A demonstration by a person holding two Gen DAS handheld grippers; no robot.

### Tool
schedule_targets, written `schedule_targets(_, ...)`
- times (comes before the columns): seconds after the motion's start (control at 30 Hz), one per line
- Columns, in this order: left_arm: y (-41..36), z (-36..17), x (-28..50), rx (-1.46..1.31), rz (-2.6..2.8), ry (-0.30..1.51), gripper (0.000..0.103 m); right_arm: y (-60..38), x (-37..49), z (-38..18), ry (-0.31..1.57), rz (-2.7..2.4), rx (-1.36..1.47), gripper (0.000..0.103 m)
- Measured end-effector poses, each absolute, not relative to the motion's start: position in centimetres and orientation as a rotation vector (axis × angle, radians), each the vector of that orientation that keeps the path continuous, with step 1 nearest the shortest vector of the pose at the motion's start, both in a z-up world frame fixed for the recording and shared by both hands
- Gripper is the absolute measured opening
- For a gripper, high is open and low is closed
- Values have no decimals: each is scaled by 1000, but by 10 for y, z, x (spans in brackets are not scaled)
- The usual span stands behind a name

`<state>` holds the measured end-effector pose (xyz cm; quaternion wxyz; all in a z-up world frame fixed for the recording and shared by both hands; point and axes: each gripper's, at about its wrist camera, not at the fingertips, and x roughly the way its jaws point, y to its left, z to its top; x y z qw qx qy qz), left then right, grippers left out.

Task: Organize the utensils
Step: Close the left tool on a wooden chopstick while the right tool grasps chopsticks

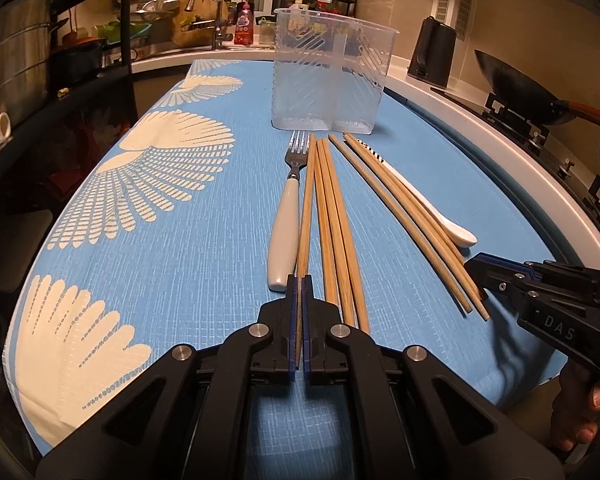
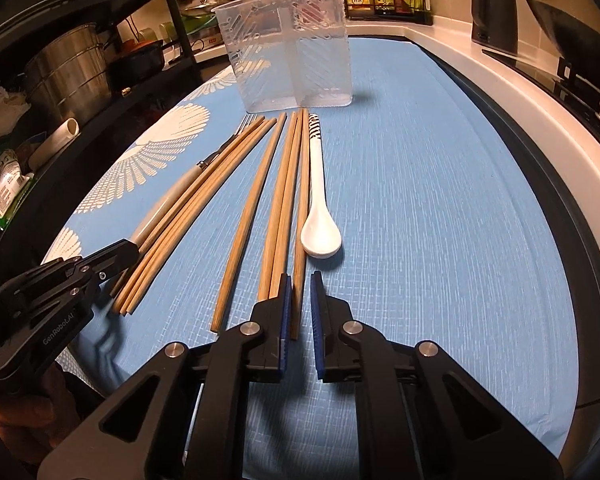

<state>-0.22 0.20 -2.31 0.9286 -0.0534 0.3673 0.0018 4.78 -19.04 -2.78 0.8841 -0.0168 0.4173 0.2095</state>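
Eight chopsticks (image 2: 244, 216), one fork (image 1: 286, 216) and one spoon (image 2: 319, 216) are lying before one clear holder (image 1: 332, 76). The left gripper (image 1: 299, 280) is clenching one chopstick; the right gripper (image 2: 300, 278) is gaping slightly around another.

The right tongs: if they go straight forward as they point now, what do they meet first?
Probably the light wooden chopstick already lying between the right tongs, then perhaps the white ceramic spoon; depth is unclear.

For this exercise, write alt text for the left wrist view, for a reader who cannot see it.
The left hand-held gripper is shut on one wooden chopstick lying on a blue tablecloth. Beside it lie a white-handled fork, more chopsticks and a white spoon, with a clear plastic holder beyond.
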Motion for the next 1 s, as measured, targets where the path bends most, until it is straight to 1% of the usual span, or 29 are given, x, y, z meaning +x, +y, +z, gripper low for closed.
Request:
schedule_targets(0.03, 0, -24, -2, -99, 7, 754, 10, -190, 47, -28, 866, 435, -44, 10)
schedule_targets(0.13, -1, -26, -2, -91, 13, 762, 10, -189, 47, -28, 868, 441, -44, 12)
schedule_targets(0.47, -6, -28, 1, -46, 18, 754, 10, -187, 46, -28, 862, 434, -55, 13)
schedule_targets(0.57, -7, -28, 1, -45, 17, 752, 10, -187, 46, -27, 867, 437, -57, 10)
schedule_targets(0.6, -6, -27, 2, -45, 15, 753, 10, -187, 46, -27, 869, 441, -56, 6)
schedule_targets(0.63, -6, -27, 1, -49, 12, 752, 9, -187, 46, -27, 871, 444, -52, 6)
schedule_targets(0.7, -5, -25, 0, -52, 19, 743, 6, -188, 46, -27, 874, 446, -39, 5)
schedule_targets(1.0, -8, -27, 0, -50, 4, 754, 7, -184, 44, -27, 873, 450, -52, 6)
